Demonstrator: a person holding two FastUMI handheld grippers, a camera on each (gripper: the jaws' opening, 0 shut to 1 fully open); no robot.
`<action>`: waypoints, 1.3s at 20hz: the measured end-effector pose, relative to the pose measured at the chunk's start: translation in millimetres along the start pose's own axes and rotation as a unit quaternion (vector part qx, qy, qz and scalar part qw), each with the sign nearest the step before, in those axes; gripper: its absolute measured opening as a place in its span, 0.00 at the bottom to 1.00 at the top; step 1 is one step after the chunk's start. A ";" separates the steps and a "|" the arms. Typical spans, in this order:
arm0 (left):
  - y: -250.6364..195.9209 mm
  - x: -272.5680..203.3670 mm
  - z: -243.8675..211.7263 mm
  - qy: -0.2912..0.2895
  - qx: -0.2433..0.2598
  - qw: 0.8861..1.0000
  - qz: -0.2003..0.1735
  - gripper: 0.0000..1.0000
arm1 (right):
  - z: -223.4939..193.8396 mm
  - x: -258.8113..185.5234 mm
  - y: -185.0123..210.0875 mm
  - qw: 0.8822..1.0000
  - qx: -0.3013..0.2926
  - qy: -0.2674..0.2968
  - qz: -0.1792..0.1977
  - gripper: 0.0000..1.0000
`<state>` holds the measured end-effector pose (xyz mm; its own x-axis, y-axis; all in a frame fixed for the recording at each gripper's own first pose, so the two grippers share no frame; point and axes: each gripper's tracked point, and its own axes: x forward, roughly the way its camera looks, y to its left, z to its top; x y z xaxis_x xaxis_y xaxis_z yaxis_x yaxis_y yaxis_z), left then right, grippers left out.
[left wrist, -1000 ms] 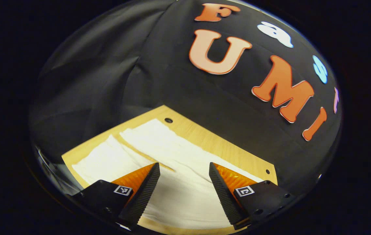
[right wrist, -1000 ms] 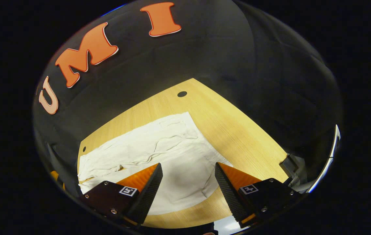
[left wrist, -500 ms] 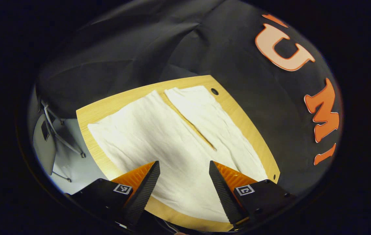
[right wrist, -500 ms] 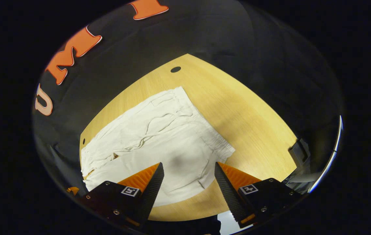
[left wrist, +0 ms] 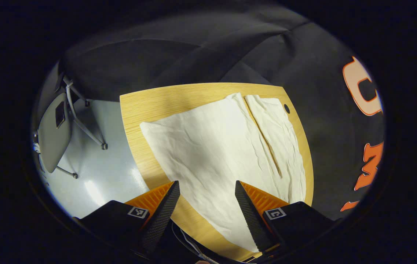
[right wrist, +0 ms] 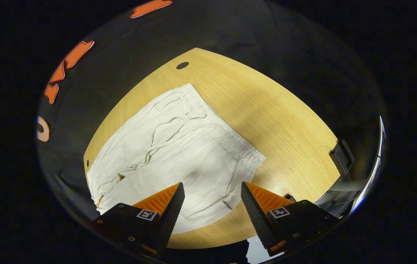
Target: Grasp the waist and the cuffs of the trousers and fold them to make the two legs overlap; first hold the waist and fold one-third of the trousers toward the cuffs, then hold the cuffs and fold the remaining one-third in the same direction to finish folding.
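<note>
Trousers (left wrist: 223,154) are seen flat, cuffs upper centre before the left gripper (left wrist: 207,205), waistband (right wrist: 226,137) centre-frame before the right gripper (right wrist: 212,207); both are spread, empty.

No readable text, brand or number — the left claw (left wrist: 207,205) and right claw (right wrist: 212,207) each carry small square coded marker tags on both fingers, not legible as words.

It is a recording booth: black cloth wall (left wrist: 179,55) behind a wooden table (right wrist: 274,113), grey floor (left wrist: 109,165), a folding chair (left wrist: 52,135).
</note>
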<state>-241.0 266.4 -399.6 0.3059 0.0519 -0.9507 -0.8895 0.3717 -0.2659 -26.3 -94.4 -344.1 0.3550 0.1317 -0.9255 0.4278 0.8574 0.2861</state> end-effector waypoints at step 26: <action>2.1 71.9 46.9 0.005 -0.026 0.997 -0.066 0.43 | -21.7 45.8 -28.8 0.995 0.102 0.004 -0.017 0.66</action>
<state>-205.0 314.4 -461.0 0.4180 -0.0026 -0.9084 -0.8583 0.3265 -0.3959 -40.4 -102.3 -400.1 0.3320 0.1087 -0.9370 0.5987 0.7433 0.2984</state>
